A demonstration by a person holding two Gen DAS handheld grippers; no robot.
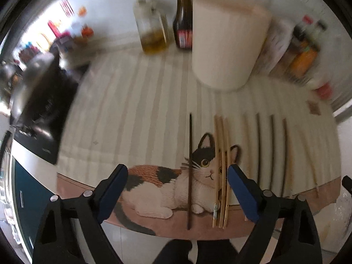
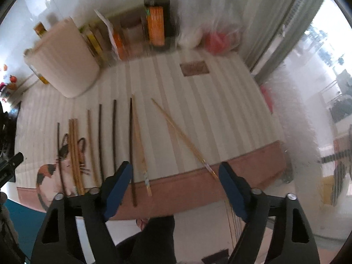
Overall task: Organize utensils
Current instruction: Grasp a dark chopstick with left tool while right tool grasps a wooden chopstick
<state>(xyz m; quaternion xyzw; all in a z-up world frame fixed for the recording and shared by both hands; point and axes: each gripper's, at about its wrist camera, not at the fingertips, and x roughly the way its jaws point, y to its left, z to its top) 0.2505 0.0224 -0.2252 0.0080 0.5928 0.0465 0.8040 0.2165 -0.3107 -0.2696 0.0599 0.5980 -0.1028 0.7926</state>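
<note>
Left gripper [image 1: 177,173] hangs with fingers spread wide, empty, over the cat mat [image 1: 154,182]; right gripper [image 2: 176,171] is spread and empty too. Chopsticks [image 2: 100,140] lie side by side across the mat. Beyond them stands the cream holder [image 1: 226,44].

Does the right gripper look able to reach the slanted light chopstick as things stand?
Probably yes: the right gripper is open, and the slanted light chopstick lies alone on the mat between its fingers with nothing covering it.

The mat [image 1: 136,101] is cream-and-white striped with a calico cat print [image 1: 176,182], the chopsticks [image 2: 114,136] dark brown and pale bamboo.
</note>
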